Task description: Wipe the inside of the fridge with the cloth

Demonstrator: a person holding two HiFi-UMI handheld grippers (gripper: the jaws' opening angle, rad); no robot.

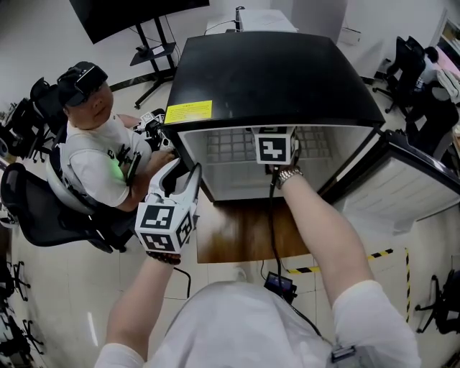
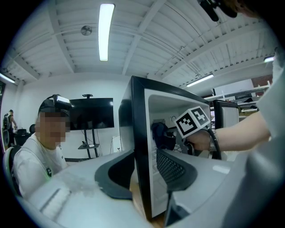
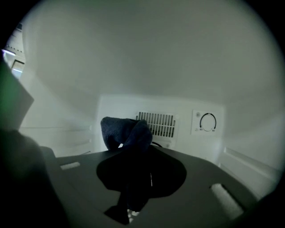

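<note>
The small black fridge (image 1: pixel 273 79) stands with its door (image 1: pixel 402 190) swung out to the right, showing a white inside. My right gripper (image 3: pixel 133 153) reaches deep inside and is shut on a bunched dark blue cloth (image 3: pixel 126 132), which points toward the back wall. From the left gripper view the cloth (image 2: pixel 161 136) sits just ahead of the right gripper's marker cube (image 2: pixel 192 121). My left gripper (image 1: pixel 183 188) is at the fridge's left front edge. Its jaws straddle the black side wall (image 2: pixel 139 147), one pad outside and one inside, closed on it.
A vent grille (image 3: pixel 156 124) and a round dial (image 3: pixel 207 121) are on the fridge's back wall. A person (image 1: pixel 100 158) sits close to the fridge's left side. The fridge rests on a wooden board (image 1: pixel 244 233). A screen on a stand (image 1: pixel 129 14) and office chairs stand around.
</note>
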